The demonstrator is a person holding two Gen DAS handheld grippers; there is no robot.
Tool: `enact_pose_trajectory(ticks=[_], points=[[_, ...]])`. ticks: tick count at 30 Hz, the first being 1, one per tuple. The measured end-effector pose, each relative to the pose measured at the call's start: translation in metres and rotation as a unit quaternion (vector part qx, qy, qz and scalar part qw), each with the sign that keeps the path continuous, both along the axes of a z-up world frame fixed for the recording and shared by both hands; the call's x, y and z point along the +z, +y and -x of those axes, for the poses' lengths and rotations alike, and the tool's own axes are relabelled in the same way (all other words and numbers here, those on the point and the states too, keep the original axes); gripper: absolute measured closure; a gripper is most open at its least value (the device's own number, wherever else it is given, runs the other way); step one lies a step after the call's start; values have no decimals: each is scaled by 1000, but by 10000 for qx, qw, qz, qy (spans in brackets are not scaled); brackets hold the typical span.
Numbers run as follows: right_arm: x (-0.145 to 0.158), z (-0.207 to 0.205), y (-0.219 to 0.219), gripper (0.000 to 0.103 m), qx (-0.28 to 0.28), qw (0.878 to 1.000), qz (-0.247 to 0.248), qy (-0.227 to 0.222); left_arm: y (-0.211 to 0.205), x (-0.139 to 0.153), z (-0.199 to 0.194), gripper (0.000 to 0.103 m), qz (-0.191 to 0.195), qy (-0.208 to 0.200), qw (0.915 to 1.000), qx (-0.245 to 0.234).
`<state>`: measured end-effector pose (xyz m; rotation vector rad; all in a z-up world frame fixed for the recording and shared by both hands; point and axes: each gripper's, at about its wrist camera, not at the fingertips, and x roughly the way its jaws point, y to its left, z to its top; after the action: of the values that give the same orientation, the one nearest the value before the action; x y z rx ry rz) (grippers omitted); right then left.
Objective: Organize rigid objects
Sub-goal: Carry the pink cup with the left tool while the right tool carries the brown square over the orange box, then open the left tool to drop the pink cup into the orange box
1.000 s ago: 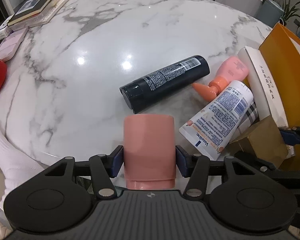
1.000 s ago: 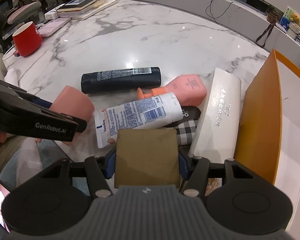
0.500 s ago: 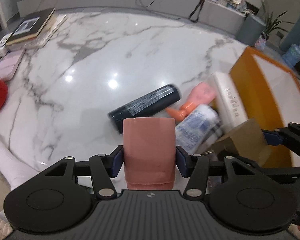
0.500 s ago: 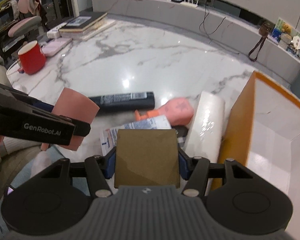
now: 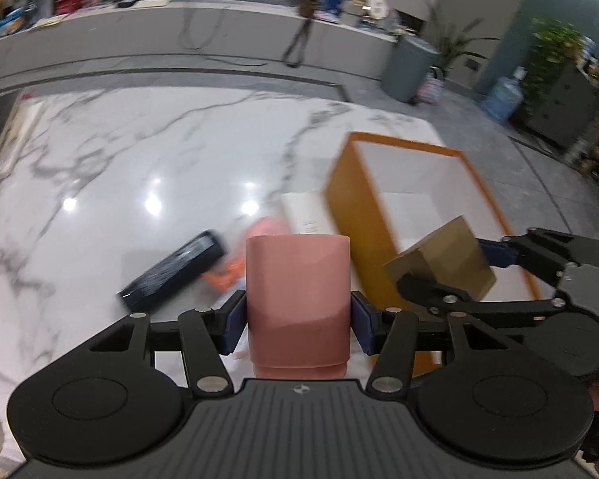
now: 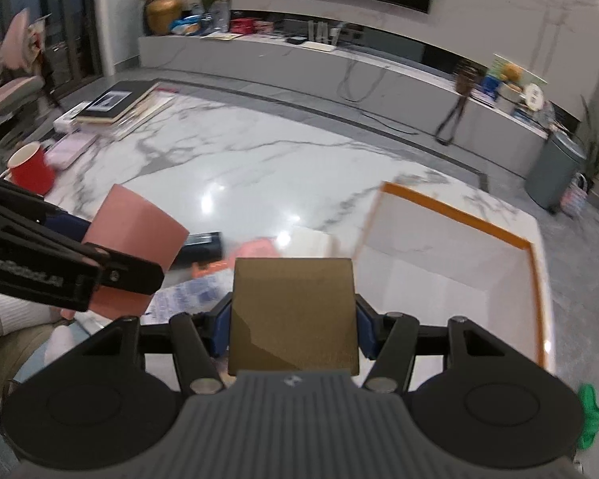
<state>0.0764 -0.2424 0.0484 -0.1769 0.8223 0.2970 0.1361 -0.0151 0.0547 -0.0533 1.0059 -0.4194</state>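
Observation:
My left gripper (image 5: pixel 298 315) is shut on a pink cup (image 5: pixel 297 279), lifted above the marble table (image 5: pixel 139 167). To its right, my right gripper (image 6: pixel 292 325) is shut on a gold-brown box (image 6: pixel 293 311), also raised; that box (image 5: pixel 443 263) shows in the left wrist view, and the pink cup (image 6: pixel 135 239) shows at the left of the right wrist view. An open orange box with a white inside (image 6: pixel 451 275) stands at the table's right end. Below lie a black bottle (image 5: pixel 175 271), a pink-orange bottle (image 6: pixel 255 249), a white tube (image 6: pixel 187 293) and a flat white box (image 5: pixel 305 211).
A red mug (image 6: pixel 32 167), a pink case (image 6: pixel 70 147) and stacked books (image 6: pixel 116 101) sit at the table's far left. A grey bin (image 6: pixel 555 171) stands on the floor beyond the table. A white sleeve (image 6: pixel 12 315) shows at lower left.
Both grippers have risen with the pink cup and the gold-brown box and tilted up, so the table items look smaller. The orange box's inside has come into view.

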Motion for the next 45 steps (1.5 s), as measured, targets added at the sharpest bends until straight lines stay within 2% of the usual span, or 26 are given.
enact_pose_trajectory(ticks=[6,15,18,22,25,29,32,35,39,45], points=[[-3,3,-44,44,-454,9988,-49,196,-52,6,-8,41,291,190,9976,-594],[-32,-4,-94,44,-897,9935,-98,694,-126,-19,-18,41,117,646,9911,-1162],[-45,-7,-103,44,-933,9924,-119,793,-141,-22,-20,41,-99,706,9892,-1278],[-58,-12,-110,44,-874,9916,-147,942,-154,-33,-28,41,-339,989,9845,-1409],[-68,-16,-108,44,-714,9915,-72,1084,-172,-40,-27,41,-971,920,9745,-1801],[-81,-24,-103,44,-434,9908,103,1275,-187,-42,-29,41,-1401,859,9569,-2395],[-86,-31,-106,44,-434,9889,53,1420,-192,-47,-35,41,-1506,923,9548,-2390],[-91,-36,-107,44,-416,9874,4,1529,-194,-58,-42,41,-1396,1096,9560,-2335],[-101,-38,-106,44,-278,9849,119,1702,-198,-72,-45,41,-1356,1373,9509,-2421],[-109,-43,-110,44,-330,9814,37,1893,-197,-81,-54,41,-1239,1695,9492,-2342]])
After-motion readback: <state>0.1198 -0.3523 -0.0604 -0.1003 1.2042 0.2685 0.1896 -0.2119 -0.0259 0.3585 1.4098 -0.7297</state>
